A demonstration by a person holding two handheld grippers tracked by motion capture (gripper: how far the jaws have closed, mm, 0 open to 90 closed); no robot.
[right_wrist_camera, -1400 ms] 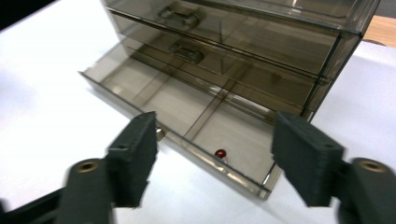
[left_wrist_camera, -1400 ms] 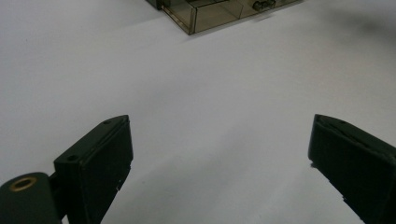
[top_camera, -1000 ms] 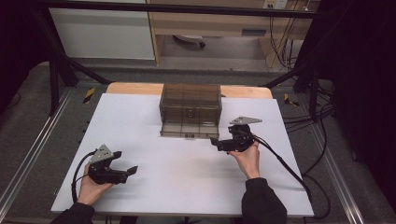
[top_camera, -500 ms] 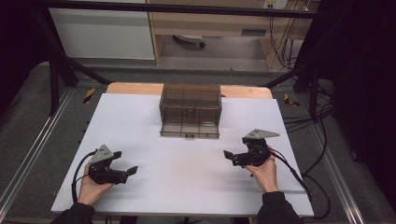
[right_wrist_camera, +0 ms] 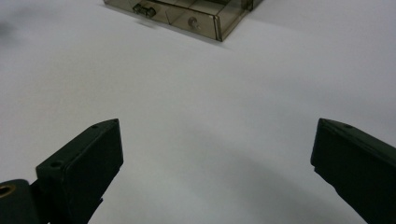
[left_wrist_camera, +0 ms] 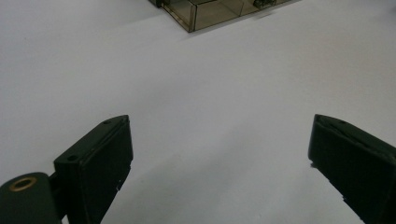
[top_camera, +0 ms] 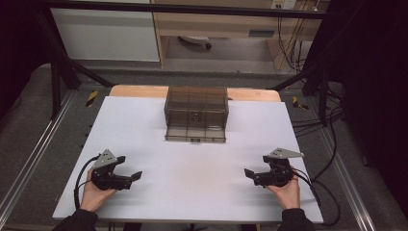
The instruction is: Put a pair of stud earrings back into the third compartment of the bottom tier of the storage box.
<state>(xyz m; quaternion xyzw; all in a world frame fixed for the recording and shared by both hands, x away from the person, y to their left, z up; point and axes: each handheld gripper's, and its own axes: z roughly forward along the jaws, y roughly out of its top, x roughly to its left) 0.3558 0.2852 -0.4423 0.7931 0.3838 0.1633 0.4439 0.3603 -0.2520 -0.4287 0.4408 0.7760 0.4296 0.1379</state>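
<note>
A smoky clear plastic drawer box (top_camera: 196,111) stands at the back middle of the white table (top_camera: 192,178). Its bottom drawer (top_camera: 195,135) sticks out a little toward me. My left gripper (top_camera: 129,167) rests in a hand at the near left, open and holding nothing. At the near right my right gripper (top_camera: 253,169) is also open and holds nothing. In the left gripper view the left gripper (left_wrist_camera: 219,140) faces bare table, with the box (left_wrist_camera: 210,11) far ahead. In the right gripper view the right gripper (right_wrist_camera: 217,144) spreads wide, and the box (right_wrist_camera: 187,11) lies at the top.
The white sheet covers a wooden tabletop (top_camera: 139,91) whose back edge shows. Black frame posts (top_camera: 57,77) stand at the back corners. Cables (top_camera: 317,192) trail off the right side. Metal rails (top_camera: 29,163) run along the floor on both sides.
My right gripper has drawn back from beside the box's front right corner to the near right of the table. The left gripper has stayed put.
</note>
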